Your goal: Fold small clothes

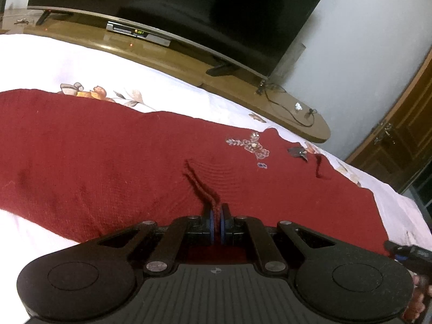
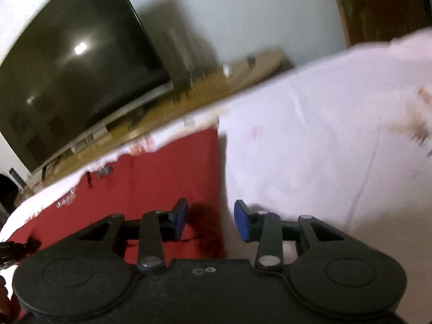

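Nearest the left wrist camera, the left gripper (image 1: pixel 218 216) has its blue pads pressed together on a raised pleat of the red knitted garment (image 1: pixel 108 162), which lies spread on the white floral bedsheet (image 1: pixel 81 62). The right gripper (image 2: pixel 210 220) hangs with its pads apart over the garment's straight side edge (image 2: pixel 217 162), nothing between them (one pad over red knit, the other over sheet). To fold well, I would have the right gripper come down onto that edge and pinch it before either hand lifts, then carry both pinches across together so the fold line stays straight and the knit does not stretch. Farther off, a sequin motif (image 1: pixel 249 145) sits near the ragged far hem; beyond the bed stand a wooden bench (image 1: pixel 162 54) and a television (image 1: pixel 189 5). The right view is blurred, and the garment's near part is hidden under both grippers.
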A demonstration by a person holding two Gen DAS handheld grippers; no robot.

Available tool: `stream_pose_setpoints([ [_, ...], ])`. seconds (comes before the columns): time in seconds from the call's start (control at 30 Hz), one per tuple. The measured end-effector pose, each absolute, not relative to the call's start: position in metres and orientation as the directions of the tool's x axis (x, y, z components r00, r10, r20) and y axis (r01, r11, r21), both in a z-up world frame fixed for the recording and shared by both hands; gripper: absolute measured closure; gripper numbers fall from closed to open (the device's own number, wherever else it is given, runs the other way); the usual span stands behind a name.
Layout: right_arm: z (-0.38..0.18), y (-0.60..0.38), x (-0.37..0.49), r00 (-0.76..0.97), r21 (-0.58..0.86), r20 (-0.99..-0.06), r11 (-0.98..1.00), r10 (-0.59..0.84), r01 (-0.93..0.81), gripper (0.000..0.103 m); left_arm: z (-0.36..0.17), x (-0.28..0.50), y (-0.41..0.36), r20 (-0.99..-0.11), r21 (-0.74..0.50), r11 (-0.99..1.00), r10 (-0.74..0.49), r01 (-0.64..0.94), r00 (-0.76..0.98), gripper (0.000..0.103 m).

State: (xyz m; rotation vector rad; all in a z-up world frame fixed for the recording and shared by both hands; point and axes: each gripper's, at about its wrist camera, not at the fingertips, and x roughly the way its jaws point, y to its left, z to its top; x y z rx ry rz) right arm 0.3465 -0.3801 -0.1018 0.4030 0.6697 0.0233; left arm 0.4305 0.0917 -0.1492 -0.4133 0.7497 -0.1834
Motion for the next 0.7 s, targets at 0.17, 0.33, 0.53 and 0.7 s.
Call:
stream_pose_setpoints([
  [0.17,-0.098,-0.372,0.341,0.805,0.292,-0.577,0.955,0.138,0.045,0.093,-0.142,0.418,0.089,-0.591,-0.380,0.924,-0.268,0.030,0.761,0.099],
  [0.33,-0.104,-0.370,0.346,0.786,0.249,-0.605,0.968,0.128,0.034,0.084,-0.146,0.416,0.091,-0.586,-0.384,0.923,-0.258,0.017,0.768,0.098],
  [0.53,-0.093,-0.404,0.365,0.833,0.384,-0.527,0.921,0.166,0.059,0.061,-0.125,0.428,0.096,-0.526,-0.338,0.941,-0.195,0.007,0.828,0.012],
  [0.7,-0.104,-0.416,0.412,0.826,0.493,-0.519,0.867,0.220,0.078,0.064,-0.130,0.463,0.074,-0.622,-0.248,0.969,-0.173,0.017,0.764,0.048],
])
